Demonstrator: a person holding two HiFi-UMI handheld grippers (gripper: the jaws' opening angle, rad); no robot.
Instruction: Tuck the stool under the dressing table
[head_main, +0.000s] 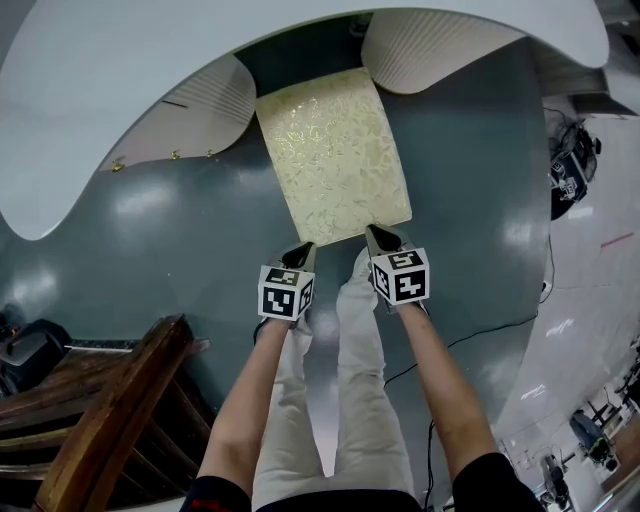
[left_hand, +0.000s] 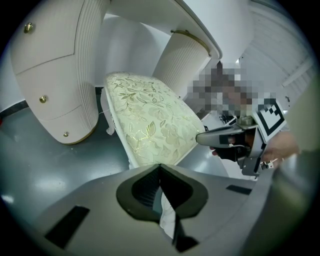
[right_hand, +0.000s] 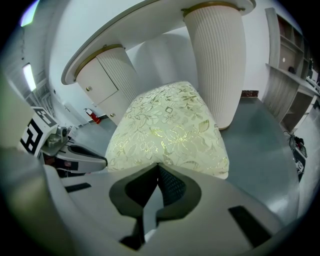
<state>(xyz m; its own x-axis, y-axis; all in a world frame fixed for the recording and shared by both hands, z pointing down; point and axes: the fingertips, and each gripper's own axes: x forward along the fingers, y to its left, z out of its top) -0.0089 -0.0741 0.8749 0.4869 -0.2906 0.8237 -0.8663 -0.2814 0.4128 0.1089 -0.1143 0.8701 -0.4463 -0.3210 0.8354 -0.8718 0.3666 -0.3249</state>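
The stool (head_main: 332, 150) stands on the grey floor (head_main: 470, 180) with its far end under the dressing table (head_main: 90, 90), centred between the left pedestal (head_main: 200, 105) and the right pedestal (head_main: 430, 45). Its near part projects toward us. We hold the left gripper (head_main: 298, 255) and the right gripper (head_main: 382, 240) with jaws pressed together on nothing, tips at the cushion's near edge, one toward each corner. We judge that this spacing suits a straight push without yaw. Floor shows on both sides of the seat, narrowest at the pedestals. The wooden furniture (head_main: 110, 420) and the cable (head_main: 480, 335) lie well apart from the stool.
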